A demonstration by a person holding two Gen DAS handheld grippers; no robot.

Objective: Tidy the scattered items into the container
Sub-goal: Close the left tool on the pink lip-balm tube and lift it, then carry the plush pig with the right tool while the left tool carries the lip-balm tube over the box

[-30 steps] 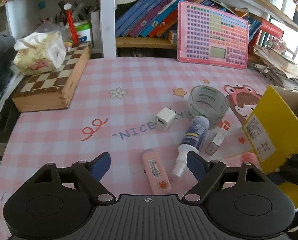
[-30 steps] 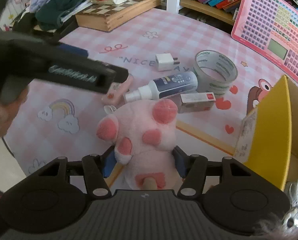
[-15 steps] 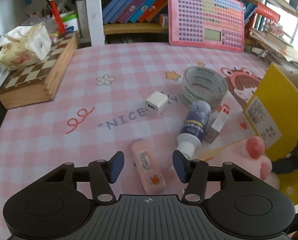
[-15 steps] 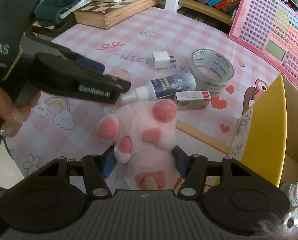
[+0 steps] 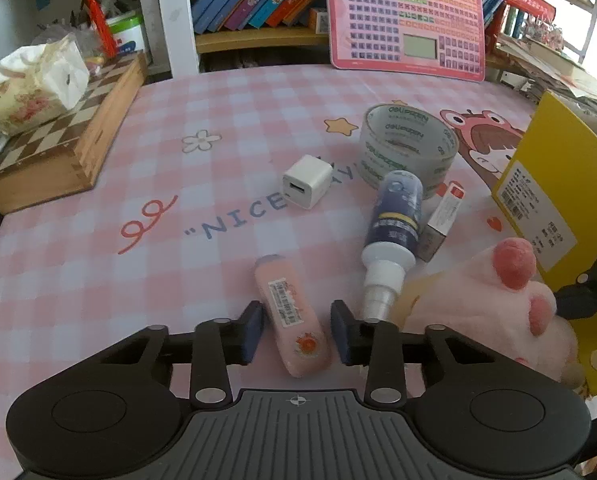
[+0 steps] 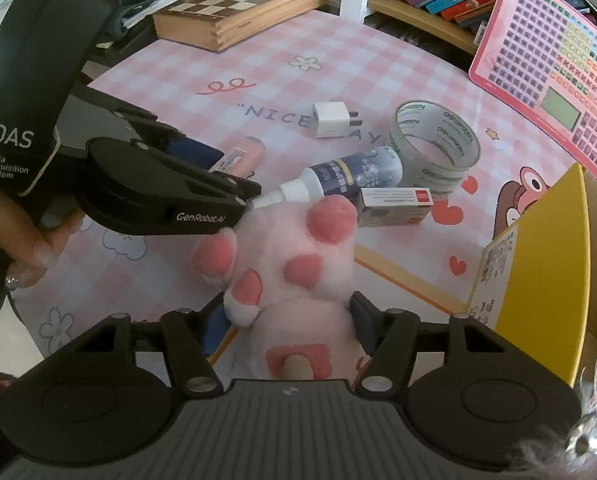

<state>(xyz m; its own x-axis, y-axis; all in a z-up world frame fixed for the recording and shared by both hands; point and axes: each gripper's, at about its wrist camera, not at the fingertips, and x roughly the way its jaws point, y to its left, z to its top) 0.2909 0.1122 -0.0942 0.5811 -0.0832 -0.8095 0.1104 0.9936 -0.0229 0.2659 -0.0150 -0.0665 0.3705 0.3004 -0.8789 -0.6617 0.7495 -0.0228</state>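
A pink tube [image 5: 290,316] lies on the pink checked tablecloth, and my left gripper [image 5: 297,332] is closing on it, blue pads against its two sides. The right wrist view shows the same tube [image 6: 242,156] partly hidden behind the left gripper [image 6: 236,174]. My right gripper [image 6: 288,320] holds a pink plush paw [image 6: 294,248] just above the table; its jaws are opening slightly, with the paw still between the pads. The yellow cardboard box [image 6: 546,260] stands open to the right. In the left wrist view the plush paw [image 5: 498,304] sits in front of that box [image 5: 550,184].
A spray bottle [image 5: 394,216], a small carton [image 5: 442,216], a tape roll [image 5: 408,144] and a white charger [image 5: 307,180] lie beyond the tube. A wooden chessboard box [image 5: 58,148] with a tissue pack [image 5: 34,84] sits far left. A pink keyboard toy [image 5: 406,20] leans on the bookshelf.
My left gripper has come down over the pink tube and its jaws have narrowed from wide open to the tube's sides. The right gripper with the plush paw has stayed almost still.
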